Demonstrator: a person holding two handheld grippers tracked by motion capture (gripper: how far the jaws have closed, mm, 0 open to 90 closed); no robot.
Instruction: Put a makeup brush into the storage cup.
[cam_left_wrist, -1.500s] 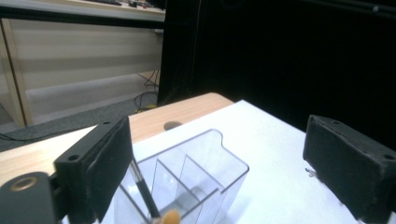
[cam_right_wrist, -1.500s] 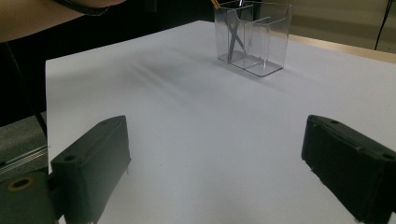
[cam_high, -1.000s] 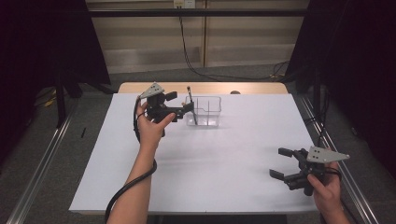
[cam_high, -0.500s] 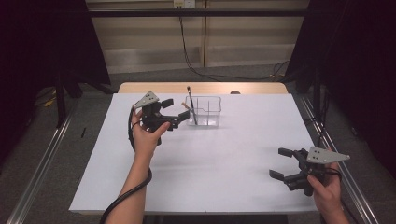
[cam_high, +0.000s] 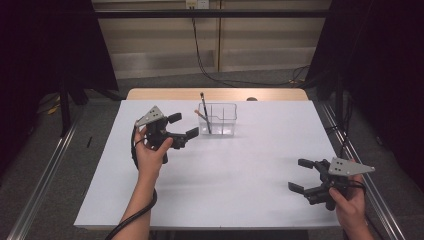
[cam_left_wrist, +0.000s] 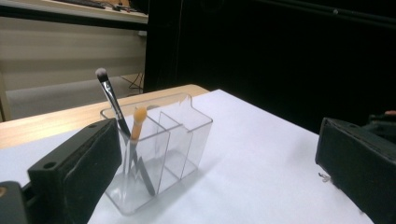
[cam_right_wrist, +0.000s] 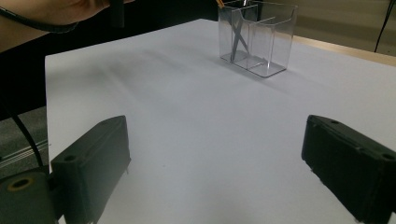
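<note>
A clear plastic organizer (cam_high: 218, 120) with several compartments stands at the back middle of the white table (cam_high: 250, 175). Two makeup brushes lean in its left compartment: a dark-handled one (cam_left_wrist: 112, 100) and an orange-tipped one (cam_left_wrist: 138, 122). My left gripper (cam_high: 183, 126) hovers open just left of the organizer (cam_left_wrist: 159, 154), nothing between its jaws. At the table's front right, my right gripper (cam_high: 303, 175) is held open and empty, jaws pointing left; its view has the organizer (cam_right_wrist: 258, 37) far ahead.
A wooden strip (cam_high: 220, 94) runs along the table's far edge. Metal rails (cam_high: 45, 175) flank the table on the floor, and dark curtains hang at both sides. The left gripper's cable (cam_high: 135, 215) trails down along the forearm.
The left gripper has drawn back leftward and toward the person, away from the organizer, staying open. The right gripper has held still.
</note>
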